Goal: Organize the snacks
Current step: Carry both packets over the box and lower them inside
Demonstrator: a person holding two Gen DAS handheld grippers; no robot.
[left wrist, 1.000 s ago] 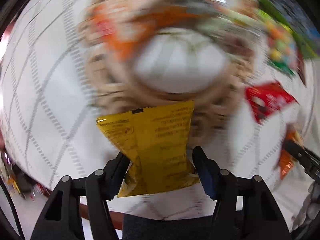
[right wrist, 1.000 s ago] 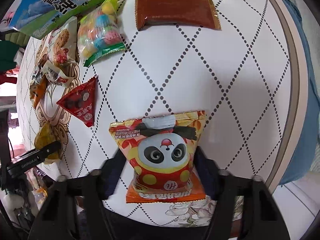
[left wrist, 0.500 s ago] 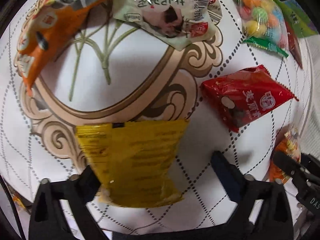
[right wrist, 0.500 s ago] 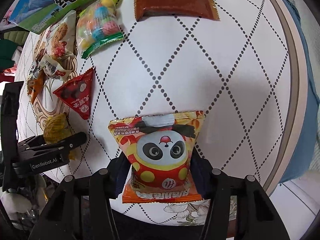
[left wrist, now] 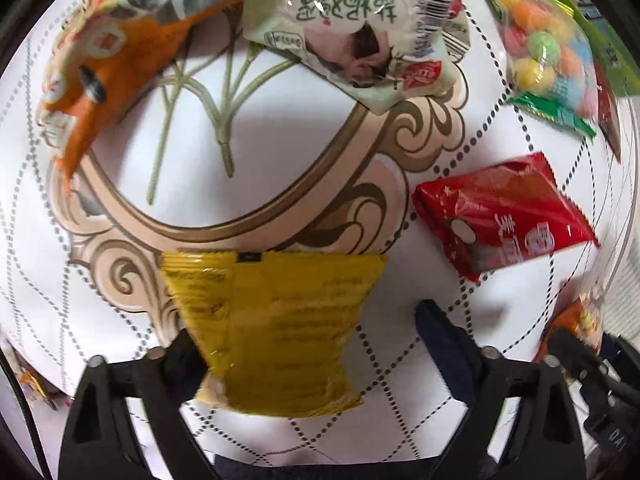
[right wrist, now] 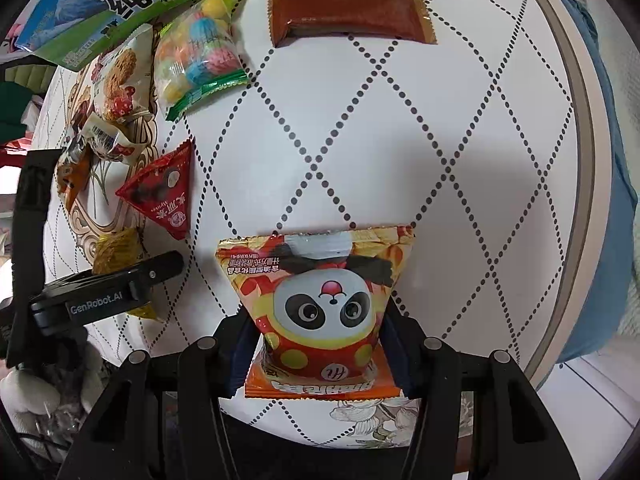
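The crinkled yellow foil snack packet (left wrist: pixel 276 332) lies on the quilted white worktop (left wrist: pixel 280 152) between the left hand-held gripper's (left wrist: pixel 304 340) closing jaws, right pad clear. The right hand-held gripper (right wrist: pixel 316 344) clamps the glossy panda-printed snack bag (right wrist: pixel 320 300).

Tablecloth (right wrist: pixel 460 140): white, black dotted diamond lattice, tan scrollwork. Snack packets: plain yellow (left wrist: pixel 276 332); red triangular (right wrist: pixel 162 192); orange-red with panda face (right wrist: pixel 320 304); brown rectangular (right wrist: pixel 348 8); clear candy bag (right wrist: pixel 196 56), multicoloured balls, green edge.

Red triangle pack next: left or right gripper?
Left, probably. The left gripper has a clear gap beside the yellow pack, its jaws closing, and the red pack lies just past it. The right gripper is shut on the panda pack.
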